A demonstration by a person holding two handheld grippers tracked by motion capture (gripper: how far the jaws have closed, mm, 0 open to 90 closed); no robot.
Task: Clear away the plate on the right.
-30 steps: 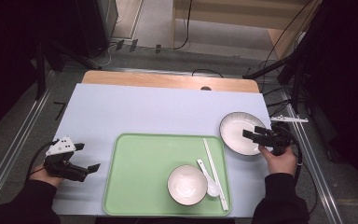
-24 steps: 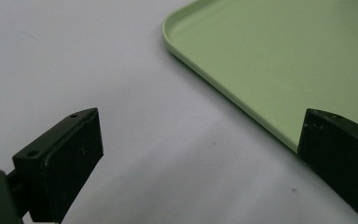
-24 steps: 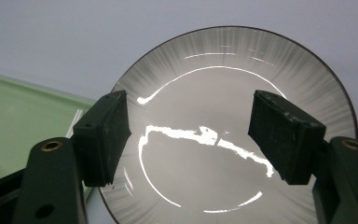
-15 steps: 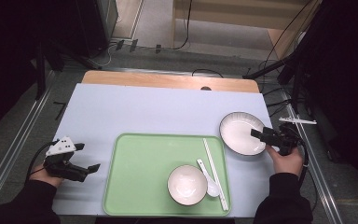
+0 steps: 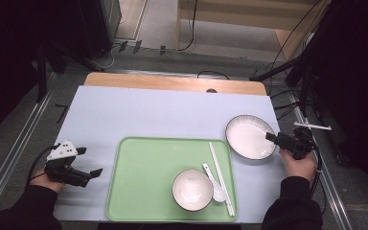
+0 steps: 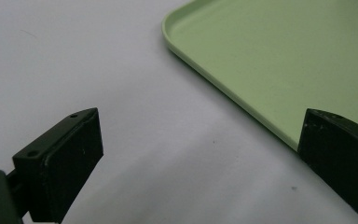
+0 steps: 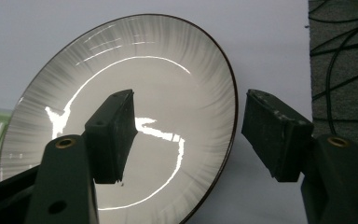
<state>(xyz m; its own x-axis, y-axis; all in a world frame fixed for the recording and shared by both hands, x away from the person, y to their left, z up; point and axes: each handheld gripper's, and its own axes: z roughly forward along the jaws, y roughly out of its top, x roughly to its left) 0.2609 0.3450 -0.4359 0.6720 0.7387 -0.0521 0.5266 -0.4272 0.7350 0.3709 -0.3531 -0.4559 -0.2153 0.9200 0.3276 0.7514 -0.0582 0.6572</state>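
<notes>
**A:** What's the worry here? The right claw [image 5: 274, 138] is coming at the plate [image 5: 249, 136] from its right side, low and nearly level.

**B:** A glazed, shallow plate lying flat on the bench [image 5: 172, 112]. If the outer jaw rides over the rim instead of getting under it, the pinch will slide off, or push the plate left toward the green tray [image 5: 139, 191]. The chopsticks [image 5: 220, 177] lie just inside that tray's right edge, so a shove could send the plate up against the tray's edge.

**A:** Are the jaws on it yet?

**B:** No. In the right gripper view the jaws stand fairly wide and have just been closing a little, with the plate's [image 7: 121, 116] right rim in the gap between them: one jaw over the plate's inside, the other out past the rim over the bench. The pads don't press on it. I can't say for certain how high the inner jaw hangs above the glaze; the reflection makes it hard to read.

**A:** And if it does grip?

**B:** A hold on one edge only. I'd expect the far side to sag when lifted, and it might twist out of the pads.

**A:** The other hand?

**B:** The left claw [image 5: 92, 173] rests on the bench left of the tray, jaws wide with nothing between them, well apart from the plate. The small bowl [image 5: 192, 189] and spoon [image 5: 214, 183] sit in the tray, untouched.
</notes>
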